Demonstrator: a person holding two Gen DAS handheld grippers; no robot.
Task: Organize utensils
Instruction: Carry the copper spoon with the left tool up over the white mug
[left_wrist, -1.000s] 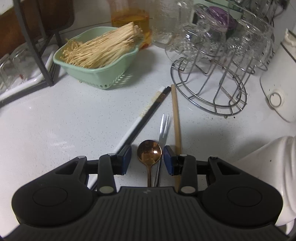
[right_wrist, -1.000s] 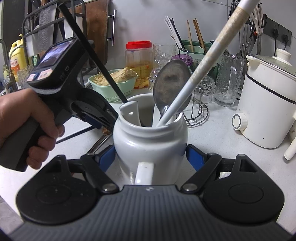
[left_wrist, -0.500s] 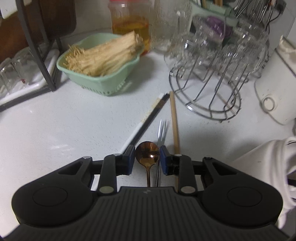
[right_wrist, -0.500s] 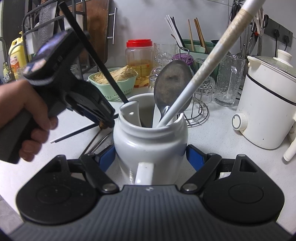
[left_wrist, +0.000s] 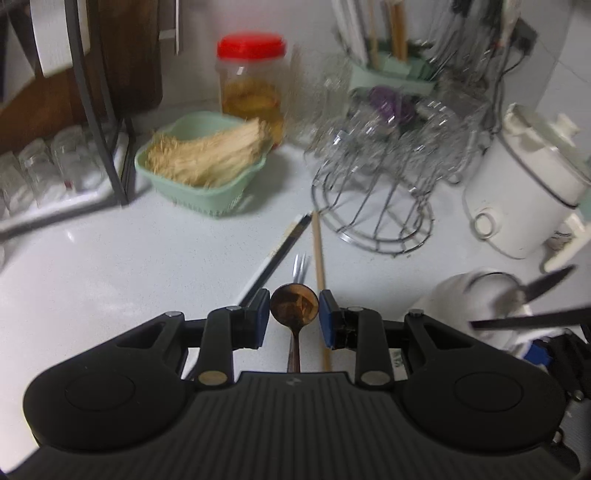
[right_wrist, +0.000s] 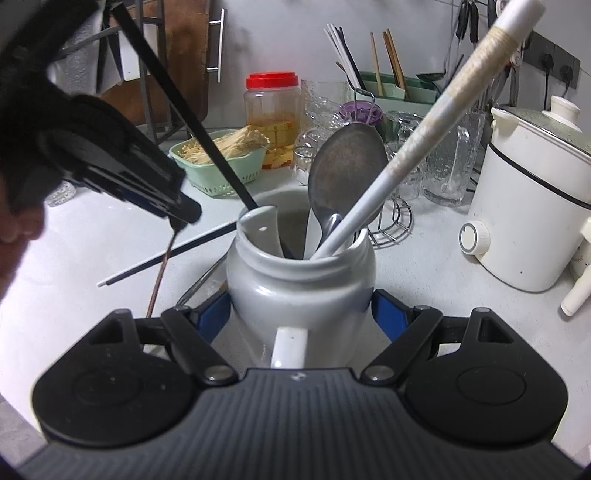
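My left gripper (left_wrist: 294, 311) is shut on a copper spoon (left_wrist: 294, 301), its blue pads pressing the bowl's sides. The spoon is clear of the counter, and its handle (right_wrist: 159, 280) hangs down below the left gripper (right_wrist: 183, 218) in the right wrist view. A small fork (left_wrist: 300, 264), a wooden chopstick (left_wrist: 317, 254) and black-and-white chopsticks (left_wrist: 275, 254) lie on the white counter. My right gripper (right_wrist: 301, 314) is shut on a white ceramic jar (right_wrist: 295, 280), also seen at lower right (left_wrist: 454, 295). The jar holds a grey spoon (right_wrist: 347, 170), a white chopstick (right_wrist: 443, 118) and a black chopstick (right_wrist: 184, 110).
A green basket of enoki mushrooms (left_wrist: 207, 199) and a red-lidded jar (left_wrist: 251, 92) stand at the back. A wire rack of glasses (left_wrist: 373, 206) is behind the loose utensils. A white cooker (left_wrist: 524, 199) sits at right, a black shelf frame (left_wrist: 110, 147) at left.
The left gripper closed on the copper spoon and lifted it off the counter, leaving the fork and chopsticks behind. The right gripper and its jar stayed put.
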